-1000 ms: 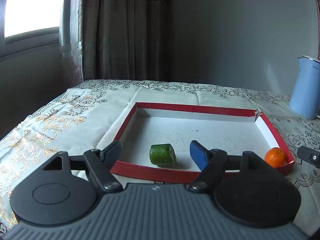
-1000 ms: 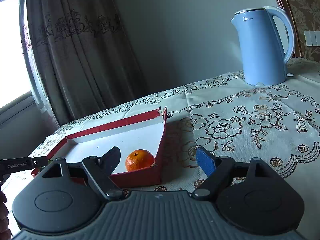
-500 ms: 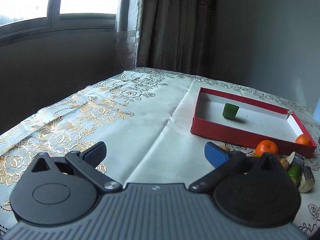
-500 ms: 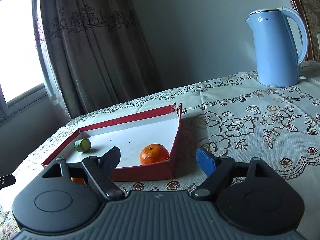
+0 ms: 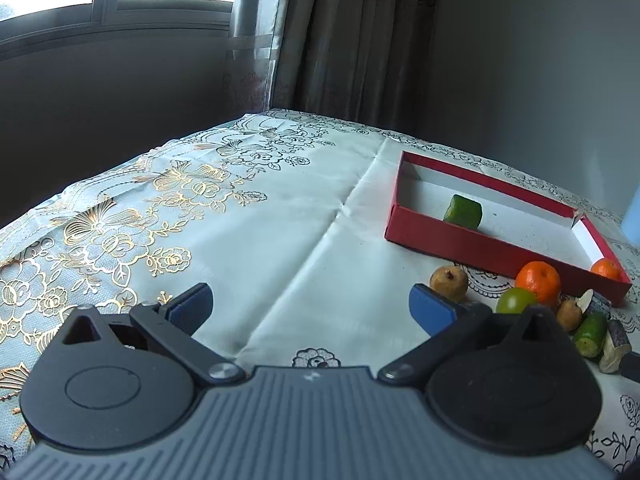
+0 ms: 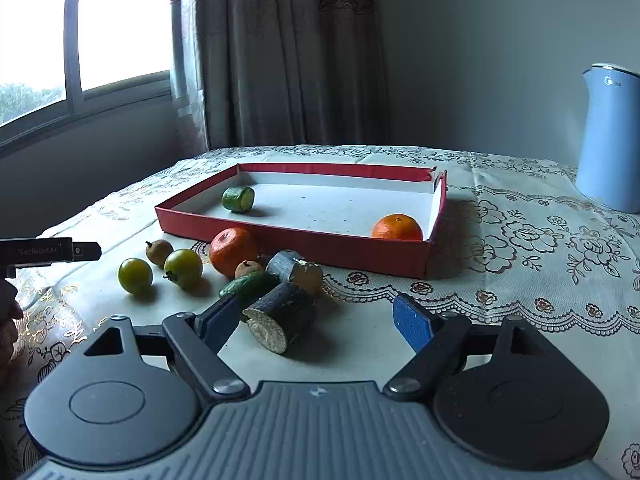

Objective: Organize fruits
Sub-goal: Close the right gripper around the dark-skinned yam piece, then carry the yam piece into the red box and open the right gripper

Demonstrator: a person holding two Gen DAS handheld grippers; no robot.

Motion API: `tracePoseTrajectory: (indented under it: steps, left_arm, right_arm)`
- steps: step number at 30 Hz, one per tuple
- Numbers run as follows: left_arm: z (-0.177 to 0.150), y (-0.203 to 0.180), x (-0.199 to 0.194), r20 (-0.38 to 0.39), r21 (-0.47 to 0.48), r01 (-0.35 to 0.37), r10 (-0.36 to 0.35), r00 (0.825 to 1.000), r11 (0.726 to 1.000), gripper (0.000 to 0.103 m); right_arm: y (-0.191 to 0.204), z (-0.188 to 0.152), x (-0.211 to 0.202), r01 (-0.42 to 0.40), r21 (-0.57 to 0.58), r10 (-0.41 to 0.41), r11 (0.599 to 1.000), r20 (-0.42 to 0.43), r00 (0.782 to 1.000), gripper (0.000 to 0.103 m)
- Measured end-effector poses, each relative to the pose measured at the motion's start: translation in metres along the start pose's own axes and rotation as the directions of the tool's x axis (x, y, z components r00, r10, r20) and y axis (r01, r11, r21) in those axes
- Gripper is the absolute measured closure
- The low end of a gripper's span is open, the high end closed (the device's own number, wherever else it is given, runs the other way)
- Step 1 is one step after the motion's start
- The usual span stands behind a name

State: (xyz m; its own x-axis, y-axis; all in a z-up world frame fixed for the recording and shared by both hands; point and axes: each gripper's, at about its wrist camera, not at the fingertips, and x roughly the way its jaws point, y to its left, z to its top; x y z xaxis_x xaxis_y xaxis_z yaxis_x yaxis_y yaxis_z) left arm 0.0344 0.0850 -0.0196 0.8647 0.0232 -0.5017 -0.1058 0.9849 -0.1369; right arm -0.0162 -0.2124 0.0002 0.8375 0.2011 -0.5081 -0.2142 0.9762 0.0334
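Note:
A red tray with a white floor holds a green cucumber chunk and an orange. Loose fruit lies in front of it: an orange, two green round fruits, small brown fruits, a cucumber piece and two dark cane chunks. My right gripper is open, low over the cloth, with the nearer cane chunk lying beside its left finger. My left gripper stands wide open over bare cloth, left of the pile and the tray.
A blue kettle stands at the back right of the table. The flowered tablecloth spreads left of the tray to the table edge, with a window and curtain behind. A hand shows at the right wrist view's left edge.
My left gripper drew back from the tray, swung left and its jaws widened. My right gripper pulled back and turned left, so the loose fruit pile came into its view.

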Motion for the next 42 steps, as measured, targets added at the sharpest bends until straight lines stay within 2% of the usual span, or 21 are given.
tracePoseTrajectory:
  steps: [6, 11, 15, 16, 18, 20, 21, 28, 34, 39, 42]
  left_arm:
    - [0.000, 0.002, 0.001, -0.005, -0.015, 0.016, -0.016, 1.000, 1.000, 0.000]
    - [0.000, 0.001, 0.001, -0.008, -0.007, 0.015, -0.015, 1.000, 1.000, 0.000]
    - [0.000, 0.001, 0.002, -0.013, -0.008, 0.015, -0.015, 1.000, 1.000, 0.000]
    - [0.000, 0.001, 0.002, -0.015, -0.009, 0.015, -0.015, 1.000, 1.000, 0.000]
    - [0.000, 0.001, 0.003, -0.018, -0.010, 0.014, -0.014, 1.000, 1.000, 0.000]
    - [0.001, 0.001, 0.004, -0.021, -0.012, 0.014, -0.015, 1.000, 1.000, 0.000]
    - [0.001, 0.002, 0.004, -0.023, -0.013, 0.014, -0.014, 1.000, 1.000, 0.000]
    - [0.001, 0.004, 0.005, -0.027, -0.019, 0.017, -0.017, 0.999, 1.000, 0.000]
    - [0.001, 0.002, 0.004, -0.023, -0.012, 0.014, -0.014, 1.000, 1.000, 0.000]
    - [0.000, -0.001, 0.002, -0.014, 0.004, 0.007, -0.007, 1.000, 1.000, 0.000]
    - [0.000, -0.003, 0.002, -0.013, 0.015, 0.003, -0.003, 1.000, 1.000, 0.000]
  right_arm:
    - [0.007, 0.007, 0.015, -0.045, -0.156, 0.036, 0.987, -0.061, 0.997, 0.019]
    - [-0.016, 0.018, 0.033, -0.173, -0.163, 0.150, 0.971, -0.144, 0.978, 0.019]
    - [-0.025, 0.023, 0.039, -0.238, -0.163, 0.212, 0.957, -0.160, 0.964, 0.021]
    - [-0.025, 0.023, 0.040, -0.246, -0.169, 0.219, 0.955, -0.165, 0.962, 0.026]
    - [-0.021, 0.023, 0.043, -0.272, -0.180, 0.236, 0.945, -0.196, 0.952, 0.051]
    - [-0.019, 0.022, 0.043, -0.272, -0.196, 0.234, 0.942, -0.195, 0.952, 0.056]
    - [-0.018, 0.022, 0.043, -0.281, -0.195, 0.244, 0.940, -0.194, 0.950, 0.063]
    - [-0.016, 0.019, 0.035, -0.257, -0.203, 0.224, 0.945, -0.169, 0.960, 0.064]
    - [-0.022, 0.020, 0.013, -0.203, -0.136, 0.195, 0.970, -0.070, 0.978, 0.064]
    - [-0.025, 0.030, 0.002, -0.086, -0.049, 0.089, 0.995, 0.058, 0.994, 0.064]
    - [-0.023, 0.038, 0.005, -0.008, -0.016, 0.010, 1.000, 0.113, 0.994, 0.064]
